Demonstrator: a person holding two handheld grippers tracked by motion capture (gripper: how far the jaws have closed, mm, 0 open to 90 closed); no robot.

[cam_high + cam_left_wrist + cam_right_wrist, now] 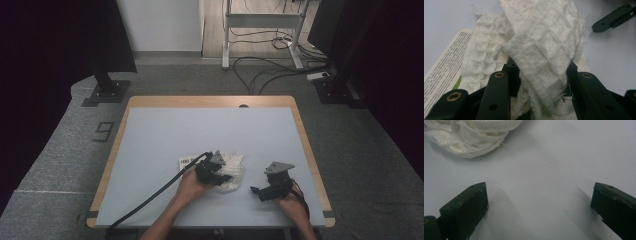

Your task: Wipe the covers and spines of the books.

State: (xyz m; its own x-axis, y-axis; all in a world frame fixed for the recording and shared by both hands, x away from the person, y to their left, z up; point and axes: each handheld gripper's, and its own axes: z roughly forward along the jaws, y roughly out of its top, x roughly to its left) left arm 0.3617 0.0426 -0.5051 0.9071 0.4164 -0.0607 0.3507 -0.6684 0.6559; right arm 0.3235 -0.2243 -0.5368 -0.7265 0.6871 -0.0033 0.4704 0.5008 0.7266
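1. Here, the white cloth (231, 170) lies bunched on the table (165, 135), low and a little toward 5 o'clock from the middle.
2. The left gripper (216, 174) is clamped on a fold of the cloth, with its jaws pressed around it.
3. The right gripper (256, 190) rests on the table at 3 o'clock from the cloth, its jaws wide apart and holding nothing.
4. A printed card (447, 62) lies partly under the cloth, at its 9 o'clock side.
5. I think a quick pull could drag the card along, because the cloth lies on it.
6. The grip is on only a small fold, so the cloth might slip out if lifted fast.
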